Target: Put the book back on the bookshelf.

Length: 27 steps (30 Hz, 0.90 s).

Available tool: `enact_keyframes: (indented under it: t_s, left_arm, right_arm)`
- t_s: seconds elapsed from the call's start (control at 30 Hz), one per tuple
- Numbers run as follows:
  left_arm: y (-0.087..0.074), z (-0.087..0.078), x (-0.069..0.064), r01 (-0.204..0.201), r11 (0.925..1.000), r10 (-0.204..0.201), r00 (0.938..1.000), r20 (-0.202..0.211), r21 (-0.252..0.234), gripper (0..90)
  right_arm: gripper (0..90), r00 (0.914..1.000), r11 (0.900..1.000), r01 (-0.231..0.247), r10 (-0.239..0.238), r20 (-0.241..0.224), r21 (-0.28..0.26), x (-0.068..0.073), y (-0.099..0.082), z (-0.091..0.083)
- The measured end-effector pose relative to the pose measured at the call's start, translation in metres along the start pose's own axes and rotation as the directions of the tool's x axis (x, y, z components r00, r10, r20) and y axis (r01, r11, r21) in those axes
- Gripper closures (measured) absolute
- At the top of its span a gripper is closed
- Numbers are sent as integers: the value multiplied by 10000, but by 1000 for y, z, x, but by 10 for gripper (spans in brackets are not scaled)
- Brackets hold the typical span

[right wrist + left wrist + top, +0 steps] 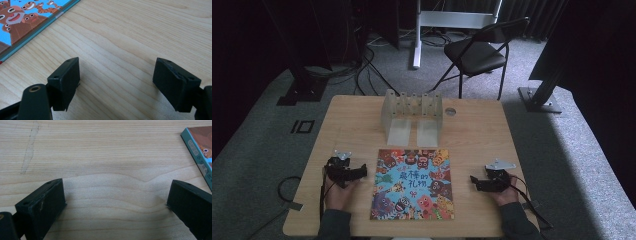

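Note:
A colourful picture book point(413, 184) lies flat on the wooden table point(472, 135), front cover up, between my two hands. My left gripper point(362, 172) rests on the table to the book's left, jaws wide apart with bare wood between them; in the left gripper view point(116, 200) the book's corner point(200, 147) shows at the upper right. My right gripper point(473, 181) sits to the book's right, pointing at it, open and empty point(116, 75). The book's edge point(30, 22) lies at the upper left of the right gripper view.
A clear plastic rack point(412, 116) with upright dividers stands at the table's far middle. A small round disc point(450, 111) lies beside it. Behind the table stand a black folding chair point(477, 52) and cables on the grey floor.

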<state>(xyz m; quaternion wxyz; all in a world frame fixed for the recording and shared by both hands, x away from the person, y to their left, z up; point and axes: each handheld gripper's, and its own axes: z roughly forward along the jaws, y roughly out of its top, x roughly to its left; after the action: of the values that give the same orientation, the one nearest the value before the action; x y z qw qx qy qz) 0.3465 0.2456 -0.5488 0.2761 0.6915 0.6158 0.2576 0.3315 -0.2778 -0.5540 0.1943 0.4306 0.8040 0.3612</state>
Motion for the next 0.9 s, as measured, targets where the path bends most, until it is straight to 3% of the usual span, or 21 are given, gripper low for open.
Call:
enact_keyframes:
  t_s: [0.5, 0.8, 0.9]
  left_arm:
    - [0, 0, 0, -47, 10000, 47, 10000, 40, 4, 16]
    - [-1, -3, 1, -368, 9993, 369, 9988, 336, -8, 59]
    - [-1, -3, 2, -455, 9990, 454, 9980, 436, 0, 59]
  right_arm:
    - [176, 9999, 9999, 106, -105, -136, 55, 0, 0, 1]
    - [189, 9993, 9995, -294, 295, -215, 59, -3, 0, -2]
    - [206, 9984, 9991, -399, 392, -397, -162, -2, 2, -6]
